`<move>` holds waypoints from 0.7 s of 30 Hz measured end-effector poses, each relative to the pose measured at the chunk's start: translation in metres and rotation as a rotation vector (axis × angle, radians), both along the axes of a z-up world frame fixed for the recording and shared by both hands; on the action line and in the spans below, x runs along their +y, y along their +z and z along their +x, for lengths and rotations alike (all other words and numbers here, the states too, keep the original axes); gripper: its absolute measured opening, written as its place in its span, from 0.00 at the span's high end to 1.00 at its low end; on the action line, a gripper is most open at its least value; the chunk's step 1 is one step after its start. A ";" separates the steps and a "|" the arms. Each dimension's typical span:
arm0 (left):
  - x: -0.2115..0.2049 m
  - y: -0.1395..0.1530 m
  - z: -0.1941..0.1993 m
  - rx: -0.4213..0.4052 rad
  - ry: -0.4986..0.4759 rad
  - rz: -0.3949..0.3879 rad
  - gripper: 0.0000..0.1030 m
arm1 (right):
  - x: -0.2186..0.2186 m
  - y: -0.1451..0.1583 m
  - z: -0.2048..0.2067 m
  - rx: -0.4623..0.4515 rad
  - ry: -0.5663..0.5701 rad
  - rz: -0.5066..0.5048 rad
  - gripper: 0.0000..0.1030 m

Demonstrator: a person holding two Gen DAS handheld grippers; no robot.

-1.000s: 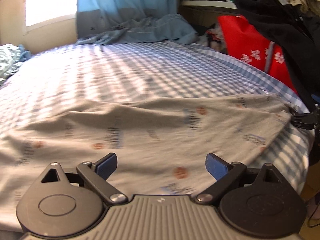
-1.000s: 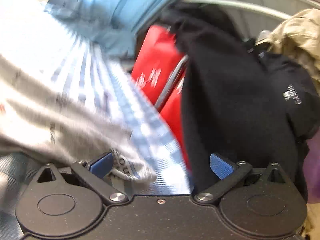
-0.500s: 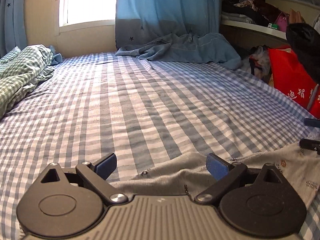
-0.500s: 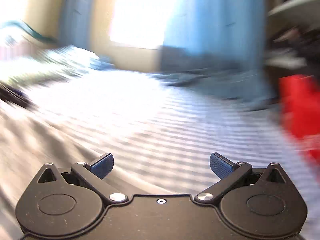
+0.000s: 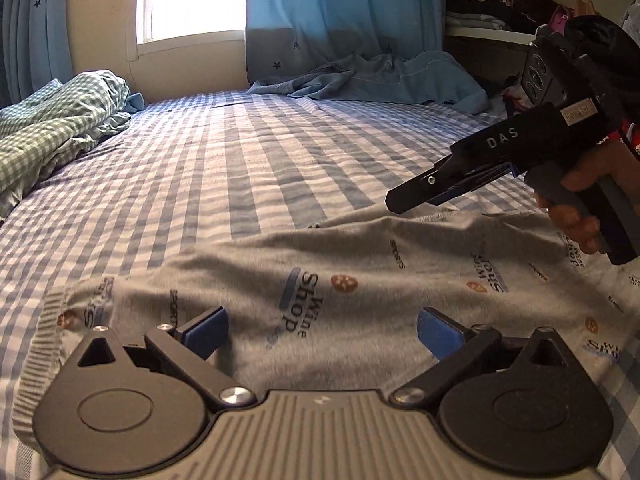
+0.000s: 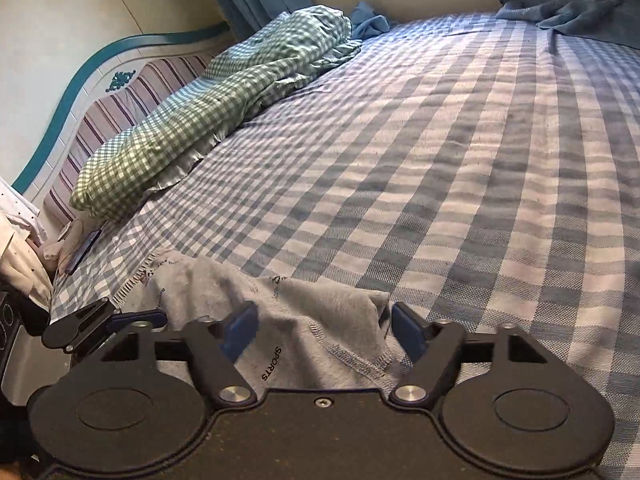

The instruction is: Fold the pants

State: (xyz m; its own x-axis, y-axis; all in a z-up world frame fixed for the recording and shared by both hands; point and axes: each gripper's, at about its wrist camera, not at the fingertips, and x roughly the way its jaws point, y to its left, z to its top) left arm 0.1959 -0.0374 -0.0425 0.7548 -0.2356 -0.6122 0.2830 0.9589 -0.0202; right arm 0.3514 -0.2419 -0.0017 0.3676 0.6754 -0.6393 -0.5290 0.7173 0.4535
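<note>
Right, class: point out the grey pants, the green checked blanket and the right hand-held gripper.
grey pants (image 5: pixel 360 280), left wrist view, on the printed middle of the cloth.
green checked blanket (image 6: pixel 192 120), right wrist view, on the bunched middle.
right hand-held gripper (image 6: pixel 324 330), right wrist view, midway between its blue pads.

- right gripper (image 6: pixel 324 330) is swinging off the red bag side, now facing the bed, jaws closing in around a bunched edge of the pants (image 6: pixel 320 320)
- left gripper (image 5: pixel 322 330) is sliding back over them
</note>
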 end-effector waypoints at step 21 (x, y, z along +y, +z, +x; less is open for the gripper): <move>0.012 -0.014 -0.008 0.028 0.015 -0.017 0.00 | 0.002 -0.017 0.019 0.147 -0.245 0.040 0.97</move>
State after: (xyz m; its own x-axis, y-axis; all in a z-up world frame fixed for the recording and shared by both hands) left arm 0.1884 -0.0252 -0.0560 0.7408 -0.2353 -0.6291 0.2678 0.9624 -0.0447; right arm 0.3708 -0.2403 -0.0186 0.4283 0.6038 -0.6723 -0.2689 0.7955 0.5431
